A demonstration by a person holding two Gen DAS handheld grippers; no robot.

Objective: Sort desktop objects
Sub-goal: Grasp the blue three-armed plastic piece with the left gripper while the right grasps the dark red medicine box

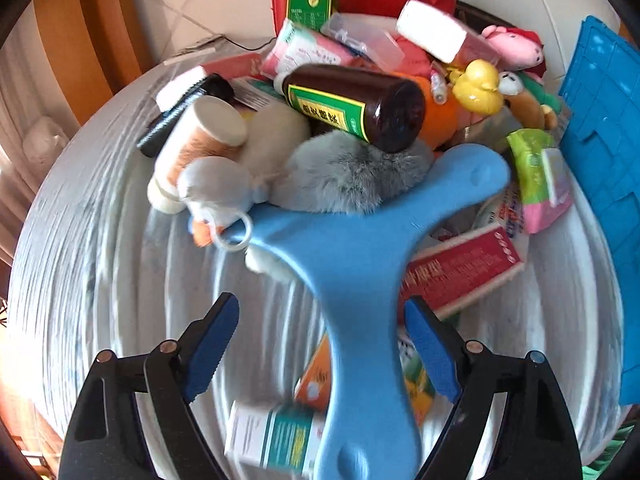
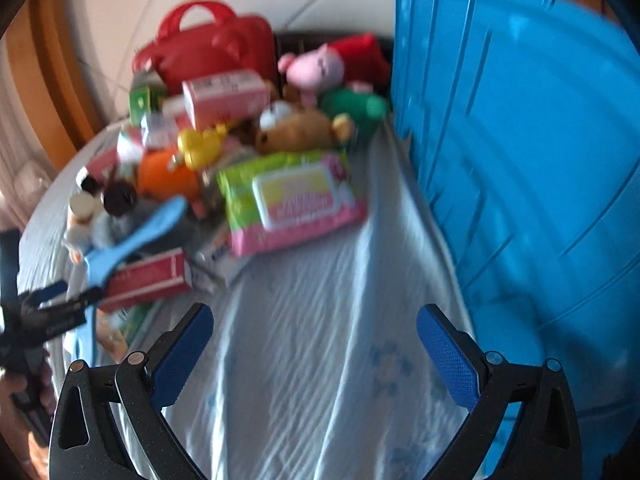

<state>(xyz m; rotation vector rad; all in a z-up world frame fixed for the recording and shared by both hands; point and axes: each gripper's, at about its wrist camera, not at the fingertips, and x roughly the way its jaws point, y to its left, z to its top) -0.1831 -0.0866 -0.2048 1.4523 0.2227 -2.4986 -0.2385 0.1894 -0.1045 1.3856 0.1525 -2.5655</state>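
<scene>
My left claw (image 1: 320,354) is spread wide around the stem of a blue three-armed toy (image 1: 352,264), its right pad touching or nearly so, the left pad clear. I judge this the start of a pick: next I must close squarely on that stem. Beyond, the toy's arms rest on a grey furry toy (image 1: 344,176) and the piled clutter. My right claw (image 2: 316,354) hangs spread and empty over the cloth (image 2: 304,320), beside the blue bin (image 2: 520,160).

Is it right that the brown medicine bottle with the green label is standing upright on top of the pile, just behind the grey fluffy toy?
Not quite. In the left wrist view the brown medicine bottle lies on its side, not upright. It does rest on top of the pile, just behind the grey fluffy toy.
</scene>
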